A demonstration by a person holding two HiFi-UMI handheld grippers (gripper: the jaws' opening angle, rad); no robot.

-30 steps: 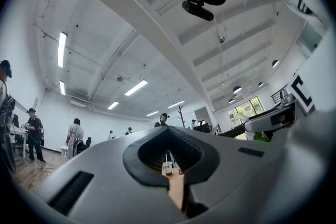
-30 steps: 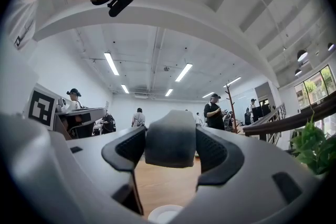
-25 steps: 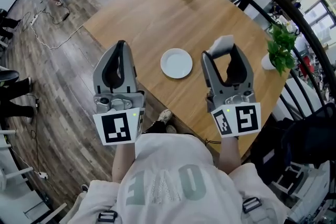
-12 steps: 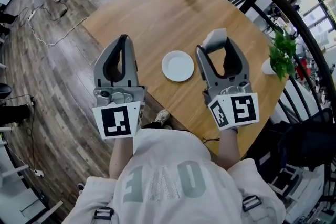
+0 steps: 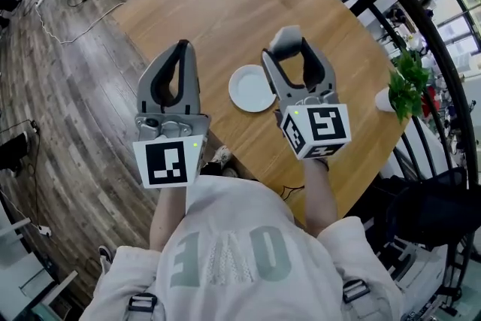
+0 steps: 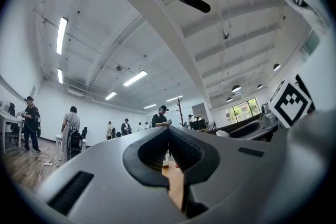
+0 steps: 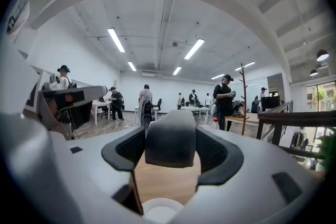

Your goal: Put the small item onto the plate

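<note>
Head view shows the right gripper [image 5: 289, 50] clamped on the small pale-grey rounded block [image 5: 285, 37], its pads pressing two opposite sides, above the light-wood table [image 5: 218, 4]. The round, glossy white plate [image 5: 252, 89] lies just to this gripper's left, below and behind its fingertips, so the coming move looks leftward and down. The block looks matte and squat, with no marked long axis. The left gripper [image 5: 179, 52], jaws together and empty, hangs further from the plate.
</note>
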